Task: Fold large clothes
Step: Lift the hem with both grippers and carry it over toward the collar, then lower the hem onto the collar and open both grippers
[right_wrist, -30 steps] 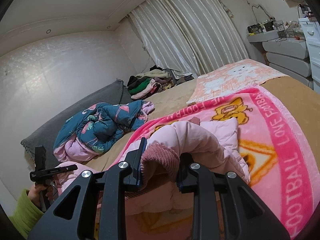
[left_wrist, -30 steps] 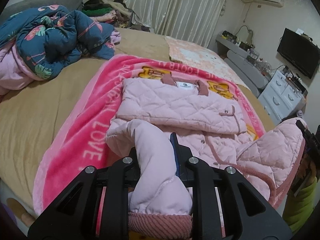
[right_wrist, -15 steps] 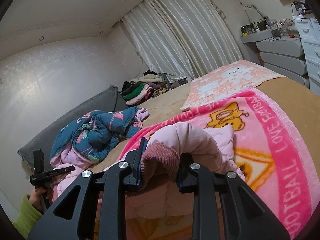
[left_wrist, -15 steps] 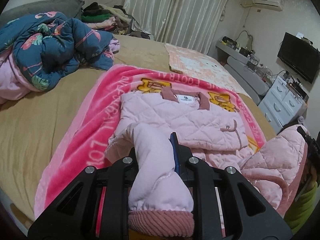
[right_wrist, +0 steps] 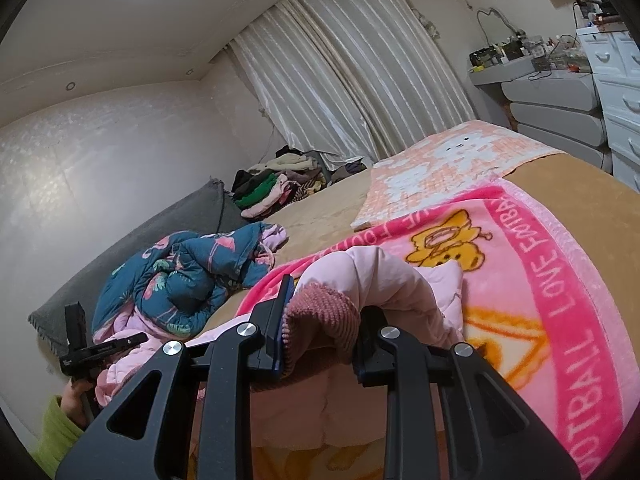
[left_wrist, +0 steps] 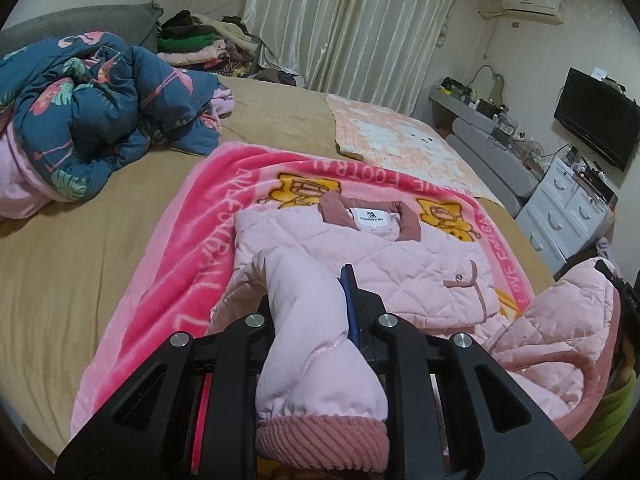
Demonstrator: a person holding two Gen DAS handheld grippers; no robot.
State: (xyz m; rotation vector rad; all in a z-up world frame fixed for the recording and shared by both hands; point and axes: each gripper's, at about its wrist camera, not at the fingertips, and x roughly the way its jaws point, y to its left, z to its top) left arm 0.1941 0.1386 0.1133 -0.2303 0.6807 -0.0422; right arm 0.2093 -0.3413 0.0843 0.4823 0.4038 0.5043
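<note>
Both grippers clench the pink quilted jacket lying on the pink blanket — left gripper on one sleeve, right gripper on a ribbed cuff. Likely next: carry the sleeves inward across the body — evenly.

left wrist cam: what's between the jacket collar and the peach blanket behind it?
Only the pink football blanket: its bear prints and lettered border separate the jacket collar from the peach blanket, in the left wrist view.

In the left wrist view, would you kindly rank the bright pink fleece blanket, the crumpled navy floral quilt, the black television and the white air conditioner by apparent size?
1. Bright pink fleece blanket
2. Crumpled navy floral quilt
3. Black television and white air conditioner: similar in apparent size, both far off, so unranked.
</note>
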